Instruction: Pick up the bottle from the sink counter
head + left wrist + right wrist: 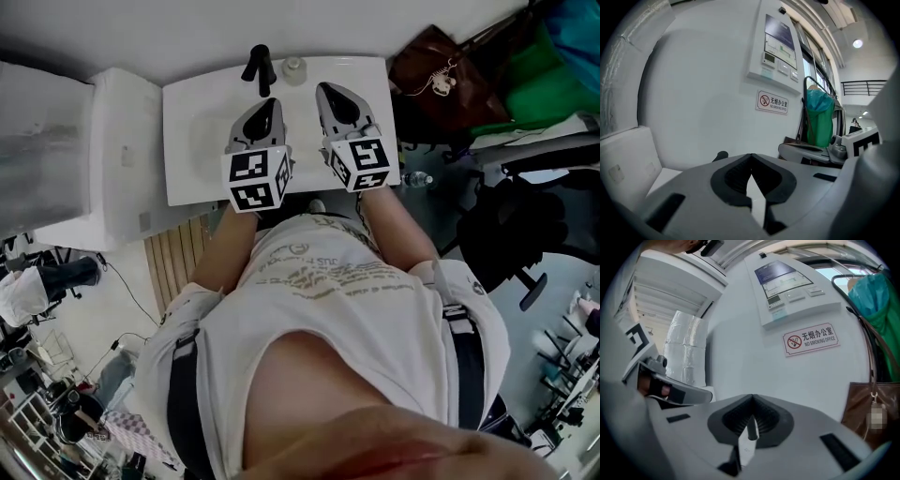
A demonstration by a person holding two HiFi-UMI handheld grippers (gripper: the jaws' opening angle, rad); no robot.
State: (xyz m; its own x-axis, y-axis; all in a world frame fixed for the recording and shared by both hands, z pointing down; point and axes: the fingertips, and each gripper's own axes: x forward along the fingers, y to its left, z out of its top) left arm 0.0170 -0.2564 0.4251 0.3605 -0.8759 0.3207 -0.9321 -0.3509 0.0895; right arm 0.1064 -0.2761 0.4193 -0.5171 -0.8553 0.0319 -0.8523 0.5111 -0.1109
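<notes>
Head view shows the bottle (pixel 293 70) on the counter (pixel 187 141), just ahead and between the left hand-held gripper (pixel 268 105) and the right hand-held gripper (pixel 332 91). Both have their jaws together, holding nothing.

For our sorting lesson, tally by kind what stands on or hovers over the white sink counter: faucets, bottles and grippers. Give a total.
Black faucet: 1
Small pale round bottle: 1
Grey two-jaw grippers, left gripper and right gripper: 2
Total: 4
</notes>
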